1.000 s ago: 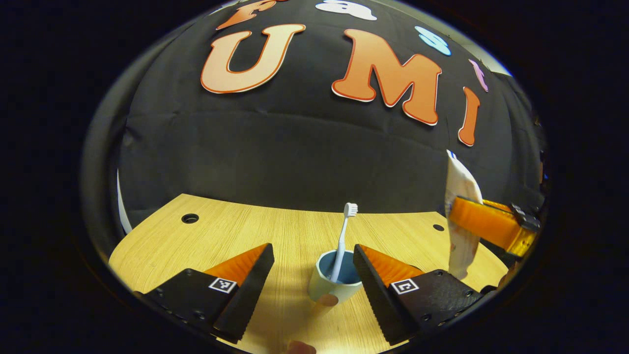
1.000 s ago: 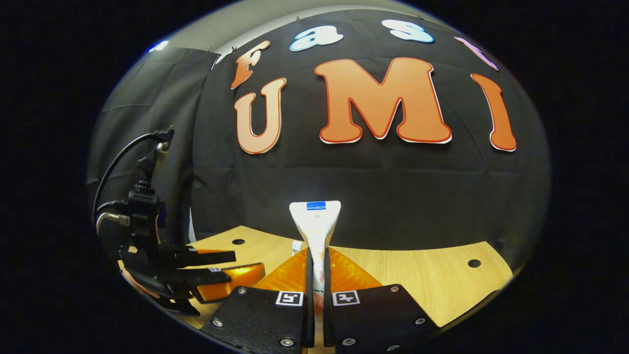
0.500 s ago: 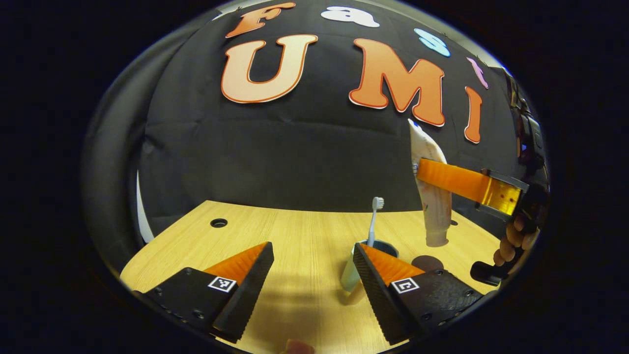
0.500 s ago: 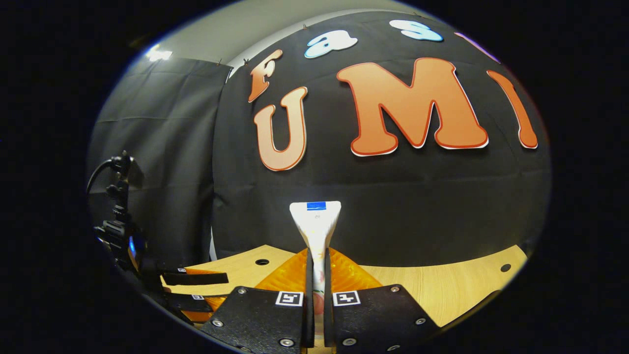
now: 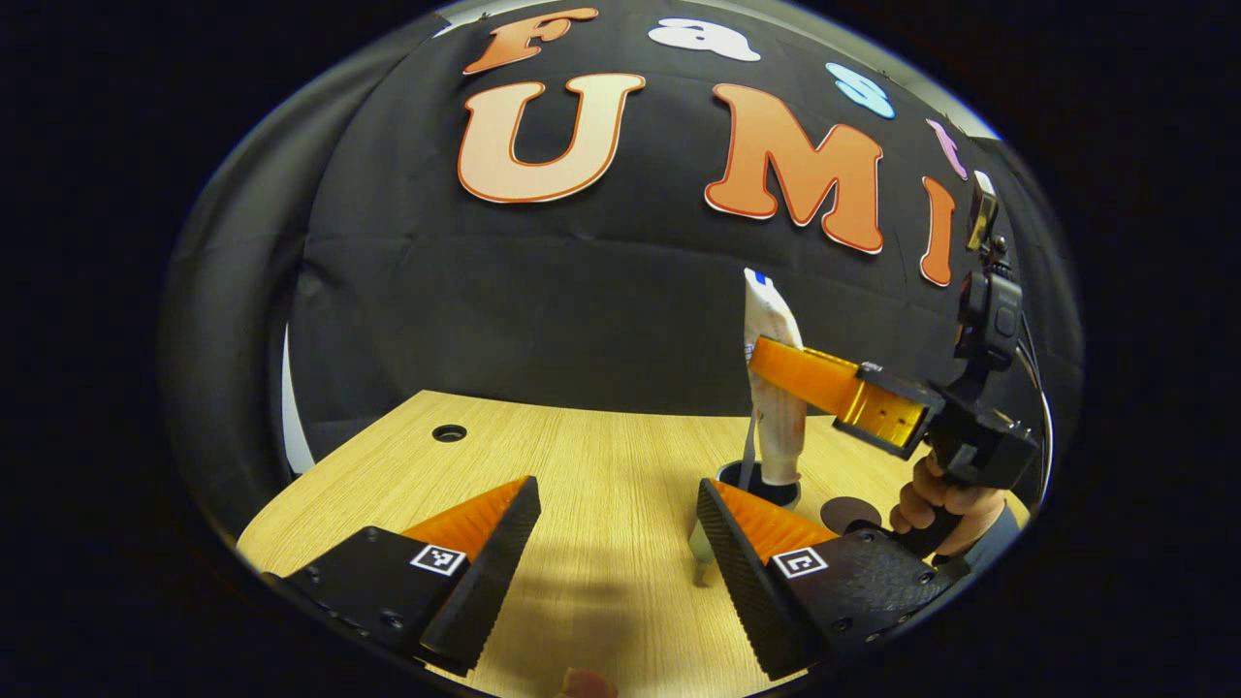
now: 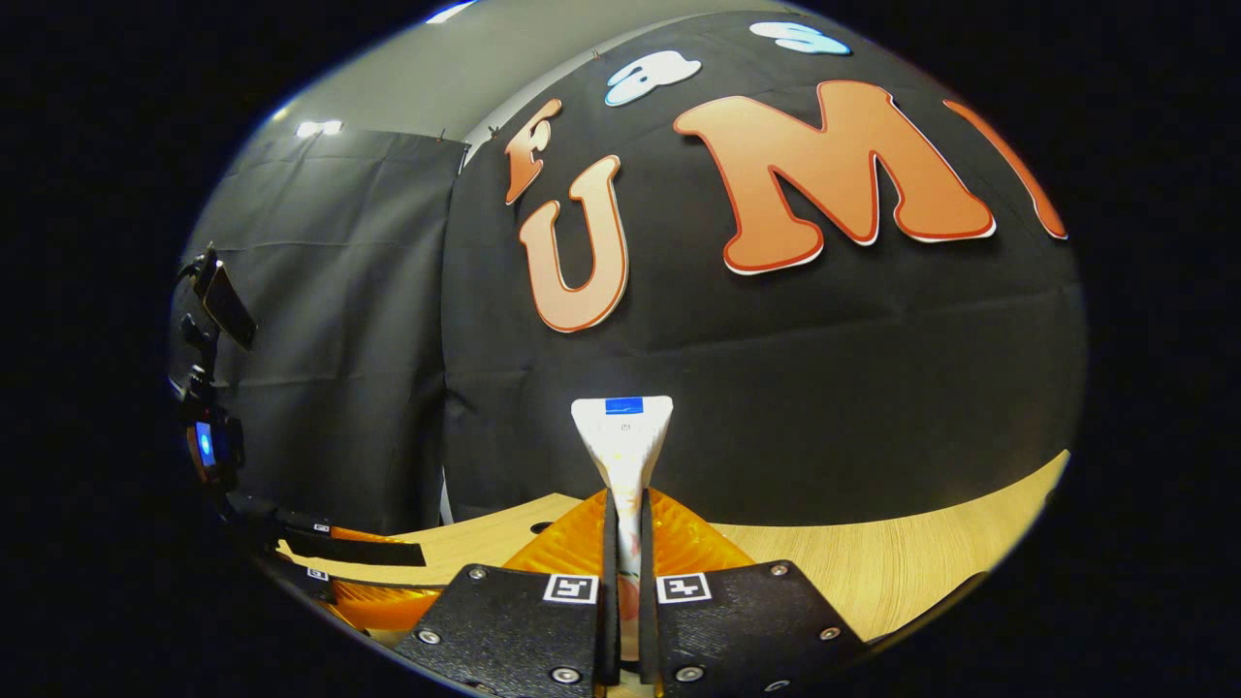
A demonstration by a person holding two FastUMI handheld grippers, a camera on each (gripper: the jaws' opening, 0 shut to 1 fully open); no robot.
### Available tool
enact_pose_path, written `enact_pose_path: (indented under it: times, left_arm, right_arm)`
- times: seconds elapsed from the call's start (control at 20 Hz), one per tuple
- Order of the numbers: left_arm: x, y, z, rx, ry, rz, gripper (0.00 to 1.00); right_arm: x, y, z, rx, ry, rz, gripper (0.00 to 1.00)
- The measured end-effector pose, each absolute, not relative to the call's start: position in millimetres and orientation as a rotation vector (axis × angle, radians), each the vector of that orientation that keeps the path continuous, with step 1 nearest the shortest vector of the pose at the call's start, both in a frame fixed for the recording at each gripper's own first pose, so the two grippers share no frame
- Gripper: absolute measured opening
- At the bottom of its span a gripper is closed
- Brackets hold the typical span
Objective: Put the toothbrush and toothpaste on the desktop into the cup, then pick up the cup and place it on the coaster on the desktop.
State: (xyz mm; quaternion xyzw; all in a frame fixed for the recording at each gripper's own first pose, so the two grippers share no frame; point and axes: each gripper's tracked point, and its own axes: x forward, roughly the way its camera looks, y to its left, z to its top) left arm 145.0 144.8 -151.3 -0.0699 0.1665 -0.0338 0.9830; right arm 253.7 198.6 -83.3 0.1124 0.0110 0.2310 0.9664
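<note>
Left gripper view, left to right.

1. Desktop: light wood, with a round hole near its far left edge.
2. Left gripper: released, fingers spread wide and holding nothing, low over the desktop and pointing toward the booth's wall.
3. Cup: stands on the desktop behind the left gripper's right-hand finger, which hides part of it.
4. Toothbrush: a thin handle rising from the cup; its head lies behind the tube.
5. Toothpaste: upright, its lower end at the cup's mouth; how far in cannot be told.
6. Right gripper: reaches in from the right, level, clenched across the tube's middle.
7. Coaster: dark disc flat on the desktop, just right of the cup.
8. Hand: wrapped round the right gripper's handle.

Right gripper view: right gripper with fingers pressed on the toothpaste, flat crimped end uppermost; left gripper low at far left.
</note>
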Motion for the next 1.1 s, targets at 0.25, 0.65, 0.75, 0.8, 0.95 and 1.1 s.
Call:
enact_pose_path:
  times: [0.25, 0.65, 0.75, 0.8, 0.95, 1.1]
  left_arm:
    - [148.6, 143.0, -157.2, -0.157, 0.333, -0.081, 0.99]
    - [155.3, 125.4, -179.1, -0.169, 0.389, -0.13, 0.99]
    - [155.4, 118.7, -179.4, -0.178, 0.394, -0.149, 0.99]
    - [157.3, 118.2, -181.9, -0.179, 0.399, -0.152, 0.99]
    - [156.5, 108.8, -184.6, -0.177, 0.42, -0.171, 0.99]
    - [146.0, 97.1, -182.1, -0.185, 0.428, -0.199, 0.99]
  right_arm:
    - [253.8, 203.8, -118.3, 0.181, 0.092, 0.47, 0.08]
    - [239.2, 200.3, -143.9, 0.069, 0.144, 0.462, 0.17]
    - [234.2, 195.9, -147.3, 0.059, 0.164, 0.462, 0.19]
    - [231.2, 192.9, -147.0, 0.062, 0.168, 0.46, 0.22]
    - [223.7, 187.5, -143.6, 0.056, 0.173, 0.458, 0.31]
    - [216.0, 177.0, -125.3, 0.062, 0.136, 0.451, 0.53]
